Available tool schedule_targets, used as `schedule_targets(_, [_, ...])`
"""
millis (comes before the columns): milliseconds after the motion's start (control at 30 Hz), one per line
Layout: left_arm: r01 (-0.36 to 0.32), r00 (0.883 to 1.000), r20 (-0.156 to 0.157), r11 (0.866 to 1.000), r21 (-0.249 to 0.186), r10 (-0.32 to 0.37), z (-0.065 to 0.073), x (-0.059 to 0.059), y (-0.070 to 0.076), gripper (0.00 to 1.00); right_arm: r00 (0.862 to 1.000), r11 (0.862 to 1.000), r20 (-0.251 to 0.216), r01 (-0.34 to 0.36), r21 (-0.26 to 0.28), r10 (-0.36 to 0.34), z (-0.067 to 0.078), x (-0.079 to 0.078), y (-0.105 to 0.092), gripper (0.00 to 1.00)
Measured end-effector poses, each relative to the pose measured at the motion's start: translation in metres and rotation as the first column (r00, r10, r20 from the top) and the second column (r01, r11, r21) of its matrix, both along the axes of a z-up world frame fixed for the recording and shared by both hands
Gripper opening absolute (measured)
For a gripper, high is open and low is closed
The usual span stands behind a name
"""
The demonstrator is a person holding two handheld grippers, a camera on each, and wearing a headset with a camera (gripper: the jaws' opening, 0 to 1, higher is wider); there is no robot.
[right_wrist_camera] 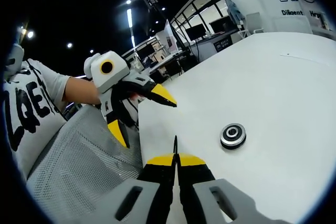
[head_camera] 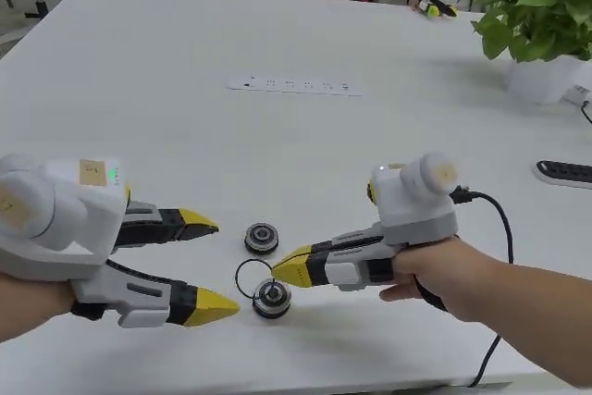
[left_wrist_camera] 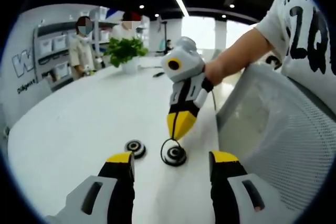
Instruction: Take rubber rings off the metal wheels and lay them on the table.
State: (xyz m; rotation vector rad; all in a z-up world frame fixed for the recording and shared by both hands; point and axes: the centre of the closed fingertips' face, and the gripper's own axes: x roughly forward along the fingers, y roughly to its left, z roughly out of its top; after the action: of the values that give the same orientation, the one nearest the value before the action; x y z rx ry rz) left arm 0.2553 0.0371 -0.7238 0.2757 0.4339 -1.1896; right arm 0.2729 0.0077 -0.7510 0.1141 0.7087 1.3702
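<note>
Two small metal wheels lie near the table's front edge: a far one with a dark rubber rim, and a near one. My right gripper is shut on a thin black rubber ring. The ring hangs from its tips and reaches the near wheel; whether it is fully off I cannot tell. My left gripper stands open just left of the wheels, holding nothing.
A white power strip lies mid-table. A potted plant stands at the back right, a black bar at the right edge. The right gripper's cable trails off the front. A mesh chair stands beside the table.
</note>
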Motion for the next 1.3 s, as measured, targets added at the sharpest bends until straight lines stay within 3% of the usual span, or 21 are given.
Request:
schedule_targets(500, [-0.049, 0.999, -0.006, 0.999, 0.002, 0.049, -0.001, 0.001, 0.024, 0.62, 1.000, 1.000, -0.023, -0.021, 0.005, 0.021, 0.001, 0.002, 0.026, 0.00])
schedule_targets(1033, [-0.107, 0.994, -0.009, 0.994, 0.024, 0.107, -0.003, 0.006, 0.052, 0.64, 0.998, 0.997, -0.036, -0.062, -0.035, 0.060, -0.018, -0.001, 0.048, 0.00])
schedule_targets(1300, [-0.120, 0.993, -0.016, 0.992, 0.031, 0.121, -0.007, 0.004, 0.055, 0.64, 0.998, 0.996, -0.028, -0.053, -0.075, 0.051, -0.032, -0.002, 0.058, 0.00])
